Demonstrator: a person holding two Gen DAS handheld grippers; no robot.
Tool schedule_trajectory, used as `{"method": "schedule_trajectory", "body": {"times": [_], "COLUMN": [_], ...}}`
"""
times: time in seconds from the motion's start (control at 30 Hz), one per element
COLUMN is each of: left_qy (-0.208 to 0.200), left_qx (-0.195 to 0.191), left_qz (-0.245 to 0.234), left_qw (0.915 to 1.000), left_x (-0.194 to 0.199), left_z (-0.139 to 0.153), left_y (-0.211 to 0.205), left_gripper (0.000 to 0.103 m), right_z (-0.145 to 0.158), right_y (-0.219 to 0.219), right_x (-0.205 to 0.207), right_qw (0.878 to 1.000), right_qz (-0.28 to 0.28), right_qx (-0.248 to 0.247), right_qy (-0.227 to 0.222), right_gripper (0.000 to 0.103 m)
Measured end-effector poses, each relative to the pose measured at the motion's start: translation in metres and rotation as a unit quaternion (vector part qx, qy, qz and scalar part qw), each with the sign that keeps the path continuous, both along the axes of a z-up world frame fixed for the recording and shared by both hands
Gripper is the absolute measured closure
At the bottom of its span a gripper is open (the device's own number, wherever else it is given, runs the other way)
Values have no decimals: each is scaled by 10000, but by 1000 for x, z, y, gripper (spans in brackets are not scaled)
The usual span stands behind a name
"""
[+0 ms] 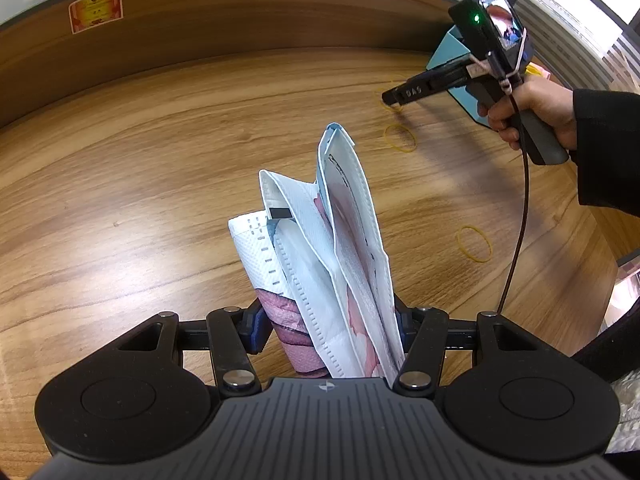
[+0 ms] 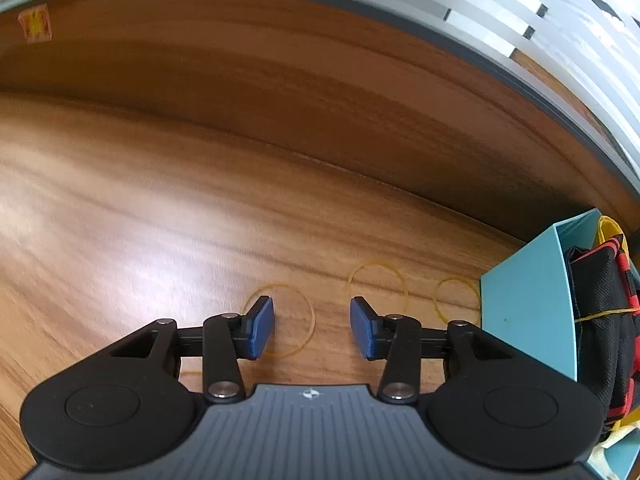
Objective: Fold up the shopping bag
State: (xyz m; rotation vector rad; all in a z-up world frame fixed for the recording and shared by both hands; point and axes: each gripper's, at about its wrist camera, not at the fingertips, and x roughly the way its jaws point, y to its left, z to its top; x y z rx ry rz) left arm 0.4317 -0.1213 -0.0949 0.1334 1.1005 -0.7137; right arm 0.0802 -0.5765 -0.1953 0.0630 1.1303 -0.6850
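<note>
My left gripper (image 1: 326,330) is shut on a folded white shopping bag (image 1: 320,248) with pink and blue print. The bag stands up from the jaws above the wooden table (image 1: 140,184). My right gripper (image 2: 312,330) is open and empty, low over the table, with a yellow rubber band (image 2: 294,320) lying between and under its blue pads (image 2: 260,330). In the left wrist view the right gripper (image 1: 394,98) is at the far right, held by a hand, its tips over a rubber band (image 1: 394,104).
Other yellow rubber bands lie on the table (image 2: 378,280) (image 2: 456,300) (image 1: 400,137) (image 1: 474,243). A light blue box (image 2: 528,296) at the right holds a folded black and red bag (image 2: 600,320). A wooden wall panel (image 2: 280,80) rises behind the table.
</note>
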Motion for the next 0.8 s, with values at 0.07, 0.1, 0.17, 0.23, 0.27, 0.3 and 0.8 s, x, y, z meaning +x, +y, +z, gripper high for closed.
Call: {"method": "schedule_trajectory", "body": {"times": [0.07, 0.1, 0.17, 0.23, 0.27, 0.3, 0.8], "left_qy": [1, -1, -12, -27, -31, -31, -44], "left_qx": [0, 2, 1, 2, 2, 2, 2], "left_qz": [10, 14, 9, -3, -6, -7, 13], "left_qw": [10000, 10000, 10000, 10000, 10000, 10000, 10000], "left_x": [0, 0, 1, 1, 1, 2, -2], "left_z": [2, 3, 3, 5, 5, 5, 9], "left_y": [0, 1, 0, -1, -1, -1, 1], "left_gripper": [46, 46, 46, 46, 46, 46, 46], "right_z": [-2, -3, 0, 0, 2, 2, -1], "right_y": [3, 5, 13, 15, 20, 23, 33], "right_x": [1, 2, 2, 1, 1, 1, 10], "right_qw": [10000, 9999, 9997, 9996, 9996, 9995, 9976], "right_qz": [74, 119, 206, 257, 266, 294, 644], "right_qx": [-44, -68, -121, -116, -91, -65, -215], "right_qy": [42, 44, 64, 53, 50, 47, 113], "right_gripper": [42, 42, 42, 42, 42, 42, 43]}}
